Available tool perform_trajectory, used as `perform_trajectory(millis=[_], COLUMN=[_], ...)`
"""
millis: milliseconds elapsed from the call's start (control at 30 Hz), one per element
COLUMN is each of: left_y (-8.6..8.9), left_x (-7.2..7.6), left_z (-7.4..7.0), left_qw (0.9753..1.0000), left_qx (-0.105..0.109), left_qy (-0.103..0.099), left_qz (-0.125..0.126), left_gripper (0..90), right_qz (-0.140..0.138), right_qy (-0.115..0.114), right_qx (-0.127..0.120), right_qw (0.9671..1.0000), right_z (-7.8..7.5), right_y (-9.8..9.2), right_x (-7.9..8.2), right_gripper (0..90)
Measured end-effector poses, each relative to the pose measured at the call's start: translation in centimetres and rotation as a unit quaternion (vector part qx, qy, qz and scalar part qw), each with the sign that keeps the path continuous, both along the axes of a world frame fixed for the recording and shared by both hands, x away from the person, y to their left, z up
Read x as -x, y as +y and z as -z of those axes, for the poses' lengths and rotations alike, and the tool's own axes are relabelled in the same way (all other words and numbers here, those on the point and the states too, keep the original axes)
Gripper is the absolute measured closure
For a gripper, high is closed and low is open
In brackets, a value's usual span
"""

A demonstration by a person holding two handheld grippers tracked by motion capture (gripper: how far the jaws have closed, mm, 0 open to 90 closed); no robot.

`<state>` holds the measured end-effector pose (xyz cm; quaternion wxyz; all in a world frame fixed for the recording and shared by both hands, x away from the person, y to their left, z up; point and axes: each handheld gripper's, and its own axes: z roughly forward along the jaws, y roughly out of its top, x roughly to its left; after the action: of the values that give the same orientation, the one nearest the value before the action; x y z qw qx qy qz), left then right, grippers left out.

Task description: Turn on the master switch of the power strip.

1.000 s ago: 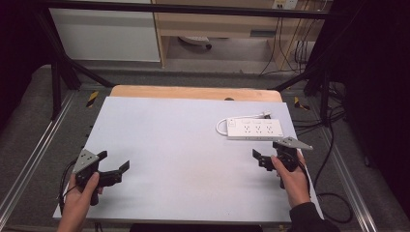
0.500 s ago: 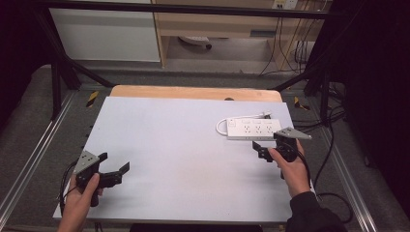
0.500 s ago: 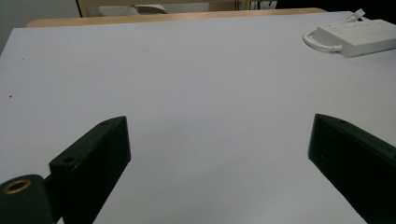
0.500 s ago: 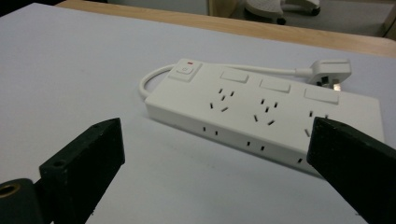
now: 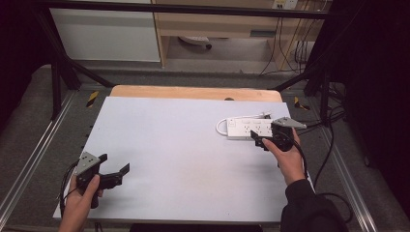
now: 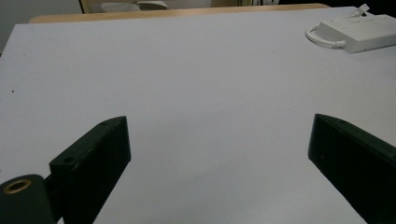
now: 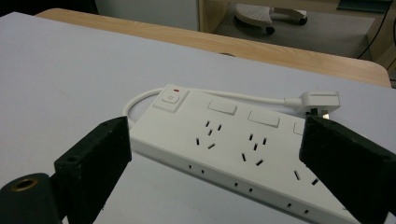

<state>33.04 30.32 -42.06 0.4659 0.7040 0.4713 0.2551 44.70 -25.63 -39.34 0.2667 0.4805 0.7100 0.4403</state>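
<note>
A white power strip lies at the right back of the white table, its cord looping at its left end. In the right gripper view the strip shows a switch with a red light, several sockets and its plug lying behind it. My right gripper hovers at the strip's near edge, open, with nothing held; its jaws frame the strip. My left gripper is open over the front left of the table, empty. From the left gripper view the jaws stand wide and the strip is far off.
A wooden board edge runs along the table's back. Metal frame rails flank both sides. Cables hang off the right side. A white cabinet and shelving stand beyond on the floor.
My right gripper has moved forward and slightly left, up to the near edge of the power strip. The left gripper has barely shifted.
</note>
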Motion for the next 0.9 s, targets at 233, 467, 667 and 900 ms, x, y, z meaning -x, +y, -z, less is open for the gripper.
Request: perform_trajectory(millis=[233,467,667,900], left_y=[0.0,0.0,-0.1,-0.3], left_x=[0.0,0.0,0.1,0.1], left_z=[0.0,0.0,0.0,0.0], left_qw=[1.0,1.0,1.0,0.9999], left_qx=[0.0,-0.002,-0.003,-0.005], left_qy=[0.001,0.002,0.003,0.0], left_qz=[0.001,0.003,0.007,0.011], left_gripper=[5.9,5.9,5.8,5.8], right_qz=[0.001,0.004,0.007,0.018], right_qy=[-0.007,-0.011,-0.019,-0.027], right_qx=[0.0,-0.008,-0.017,-0.015], right_qw=[1.0,0.9999,0.9997,0.9994], right_z=[-0.3,-0.5,-0.8,-1.0], right_y=[0.3,0.3,0.4,0.4], right_x=[-1.1,-1.8,-2.6,-3.7], right_gripper=[19.6,28.6,35.6,51.5])
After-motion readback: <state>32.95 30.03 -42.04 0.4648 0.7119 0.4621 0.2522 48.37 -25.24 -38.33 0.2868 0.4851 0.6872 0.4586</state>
